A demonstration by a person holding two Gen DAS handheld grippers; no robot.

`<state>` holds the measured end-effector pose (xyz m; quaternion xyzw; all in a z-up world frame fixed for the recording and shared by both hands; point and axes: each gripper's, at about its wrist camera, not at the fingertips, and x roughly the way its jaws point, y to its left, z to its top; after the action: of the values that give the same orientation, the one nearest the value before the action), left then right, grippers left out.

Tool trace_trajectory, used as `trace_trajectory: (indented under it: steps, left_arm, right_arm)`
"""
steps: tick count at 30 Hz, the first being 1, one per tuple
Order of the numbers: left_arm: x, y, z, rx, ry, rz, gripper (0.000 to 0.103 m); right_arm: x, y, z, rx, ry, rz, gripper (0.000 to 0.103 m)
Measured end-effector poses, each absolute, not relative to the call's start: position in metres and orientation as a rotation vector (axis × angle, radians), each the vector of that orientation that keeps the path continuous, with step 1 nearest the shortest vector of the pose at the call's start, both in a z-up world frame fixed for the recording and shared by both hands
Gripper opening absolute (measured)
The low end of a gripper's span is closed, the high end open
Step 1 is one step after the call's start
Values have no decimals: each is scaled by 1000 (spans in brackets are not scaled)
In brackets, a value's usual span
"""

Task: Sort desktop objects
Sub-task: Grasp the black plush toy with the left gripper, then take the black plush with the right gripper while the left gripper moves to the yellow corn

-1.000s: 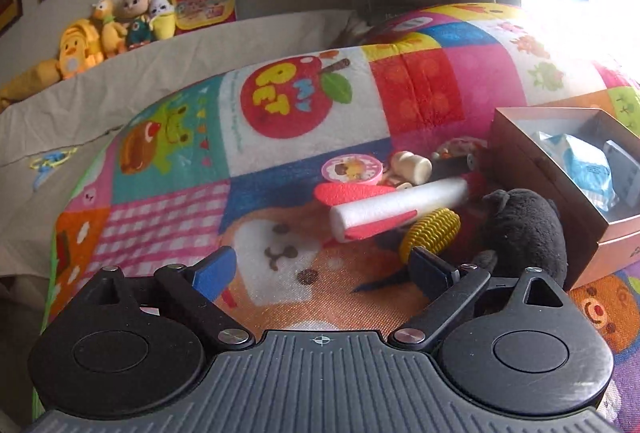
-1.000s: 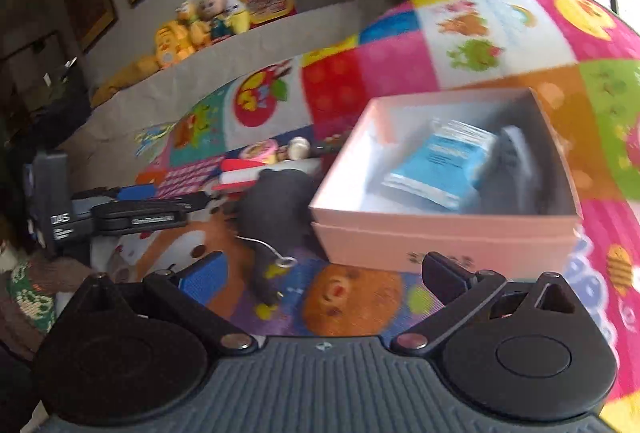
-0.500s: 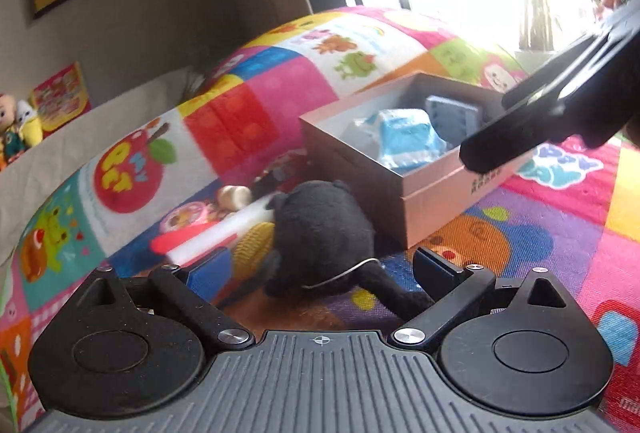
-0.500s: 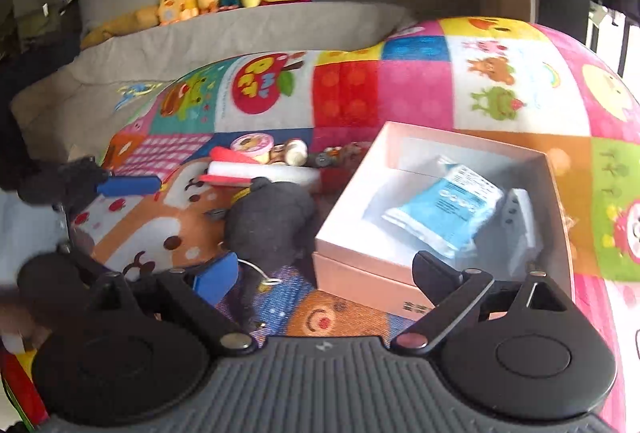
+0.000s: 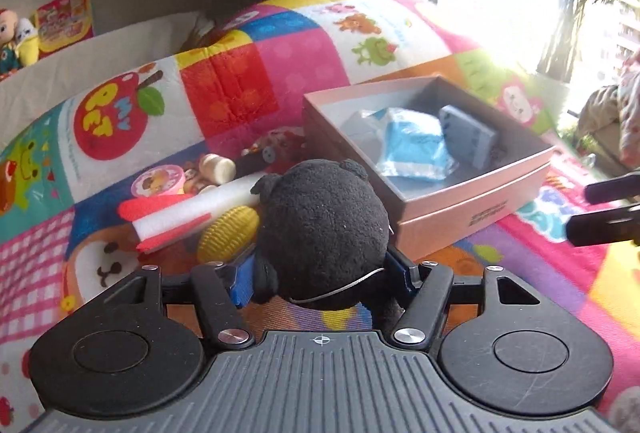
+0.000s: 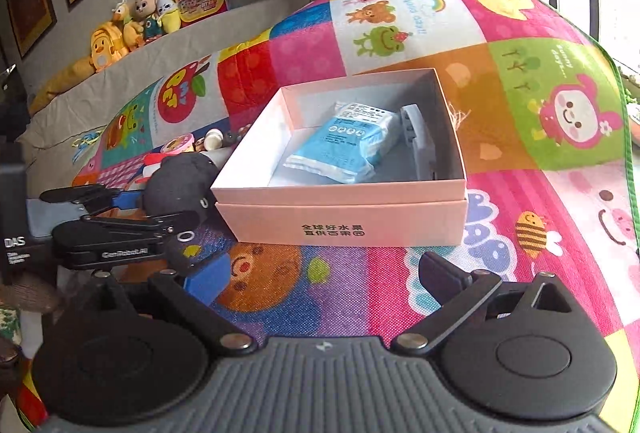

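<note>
Left gripper (image 5: 324, 279) clamps black plush (image 5: 320, 229) beside the box (image 5: 472, 217).
Its jaws just closed on it; right gripper (image 6: 316, 279) hangs wide, empty, before the box.

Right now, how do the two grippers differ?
The left gripper has a black plush toy between its fingers, its jaws having just closed in; the right gripper stands open and empty. The left sits beside the pink box; the right faces its front. Both have blue pads.

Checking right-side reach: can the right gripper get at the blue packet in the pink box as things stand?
Probably yes. The right gripper is open and empty, facing the pink box. The box is lidless and the blue packet lies uncovered, so only the near wall needs clearing.
</note>
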<state>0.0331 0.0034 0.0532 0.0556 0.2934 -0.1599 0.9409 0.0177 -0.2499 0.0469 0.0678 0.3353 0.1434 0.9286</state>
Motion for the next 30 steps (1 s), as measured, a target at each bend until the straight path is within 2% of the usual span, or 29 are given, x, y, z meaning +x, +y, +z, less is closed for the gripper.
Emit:
trace_trajectory:
  steps: [3, 5, 7, 9, 12, 15, 17, 21, 26, 30]
  left_arm:
    - [9, 9, 72, -39, 606, -431, 69]
    - [3, 18, 73, -251, 682, -542, 69]
    - [2, 22, 59, -474, 787, -654, 69]
    - [4, 17, 40, -565, 877, -688, 70]
    - [6, 10, 18, -502, 928, -603, 72]
    - [6, 15, 20, -394, 862, -536, 93]
    - [-1, 17, 31, -257, 776, -462, 98]
    - [-8, 27, 50, -70, 653, -339, 100]
    - [5, 46, 57, -114, 663, -333, 100]
    - [16, 59, 61, -82, 576, -258, 100]
  right_arm:
    - [12, -256, 49, 156, 669, 287, 100]
    - [8, -260, 52, 165, 652, 285, 101]
    - [5, -261, 56, 172, 638, 280, 103]
    - [4, -260, 60, 174, 629, 278, 103]
    - [4, -256, 63, 167, 629, 282, 103]
    - [1, -248, 67, 142, 619, 297, 103]
    - [-1, -242, 68, 111, 614, 318, 103]
    - [-5, -223, 66, 36, 619, 351, 103]
    - [-10, -194, 61, -27, 639, 512, 103]
    - [-9, -161, 49, -134, 662, 579, 103]
